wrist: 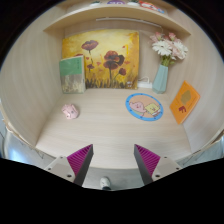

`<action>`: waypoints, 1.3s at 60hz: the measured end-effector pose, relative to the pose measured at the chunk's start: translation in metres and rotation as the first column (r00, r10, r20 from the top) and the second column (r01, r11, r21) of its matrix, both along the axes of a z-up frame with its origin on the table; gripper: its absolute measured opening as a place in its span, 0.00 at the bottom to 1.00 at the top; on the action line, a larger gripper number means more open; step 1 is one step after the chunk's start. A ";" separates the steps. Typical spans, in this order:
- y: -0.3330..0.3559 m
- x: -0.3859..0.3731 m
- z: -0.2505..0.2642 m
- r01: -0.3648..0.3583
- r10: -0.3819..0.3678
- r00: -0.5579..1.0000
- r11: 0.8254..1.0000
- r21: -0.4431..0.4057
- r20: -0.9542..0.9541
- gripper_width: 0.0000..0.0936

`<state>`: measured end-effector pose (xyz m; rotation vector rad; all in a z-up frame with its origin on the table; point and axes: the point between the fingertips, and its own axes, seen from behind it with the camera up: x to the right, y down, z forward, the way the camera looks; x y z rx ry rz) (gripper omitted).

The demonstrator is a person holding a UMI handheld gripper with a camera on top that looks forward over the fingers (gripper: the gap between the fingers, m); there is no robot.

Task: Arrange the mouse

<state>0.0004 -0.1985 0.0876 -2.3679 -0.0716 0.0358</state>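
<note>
The mouse [70,112] — a small pink thing, as far as I can make it out — sits on the pale desk [105,135] well beyond my fingers and off to their left, nearer the back of the alcove than to me. It lies apart from everything else: the round mouse pad [144,107] with its blue rim is well to its right, and nothing rests on that pad. My gripper [114,162] is held wide, the two purple pads [79,160] standing apart with nothing but bare desk between them, so I hold nothing. Behind the mouse a small greenish card [72,74] leans against the back wall beside the large flower painting [102,59]; further right stands a blue vase [161,79] of pale flowers, and an orange card [184,101] leans by the right wall. I judge the job hardly begun — the mouse is untouched and off its pad, if the pad is where it belongs, which I am only guessing from the task. What is left, as I see it, is the whole of it: reach forward and left, close on the mouse, carry it across and set it down.
</note>
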 end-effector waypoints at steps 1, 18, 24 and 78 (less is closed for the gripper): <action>0.000 -0.009 -0.007 -0.007 0.007 1.000 1.000 -0.010 -0.006 0.89; 0.028 -0.145 -0.071 -0.108 0.099 0.992 0.987 -0.116 -0.084 0.90; 0.056 -0.178 -0.078 -0.130 0.119 0.989 0.983 -0.129 -0.090 0.90; 0.255 -0.185 -0.104 0.085 -0.092 0.995 0.987 -0.138 -0.044 0.66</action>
